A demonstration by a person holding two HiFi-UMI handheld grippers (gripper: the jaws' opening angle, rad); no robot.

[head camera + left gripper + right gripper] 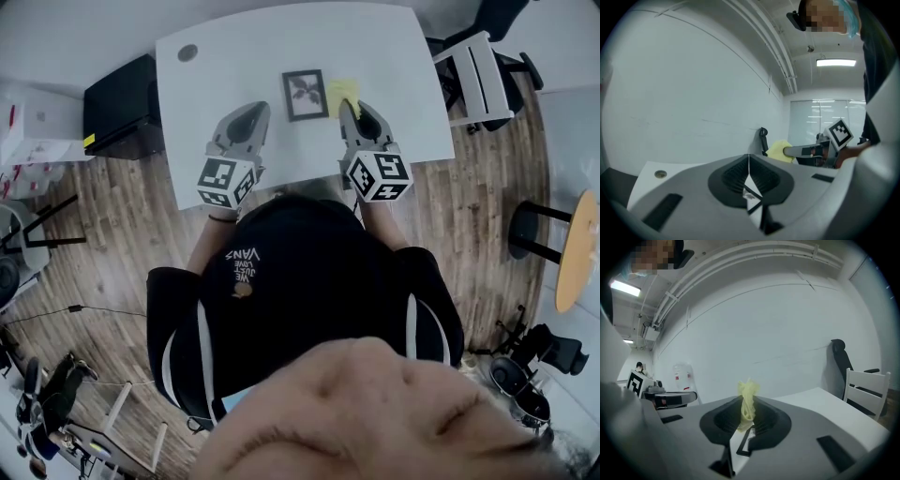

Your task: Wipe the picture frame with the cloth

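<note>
Right claw (746, 414) pinches limp cloth (748, 397), left claw (749, 180) clenched empty; light, probably fragile picture frame (306, 95) at cloth's 9 o'clock, steady by edge.

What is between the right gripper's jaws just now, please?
A bunched yellow cloth is pinched in the right gripper. In the head view the gripper covers the cloth's near edge, so how much is clamped cannot be seen.

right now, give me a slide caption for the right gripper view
Right gripper shut on a bunched yellow cloth, with the white table and a white chair beyond.
</note>
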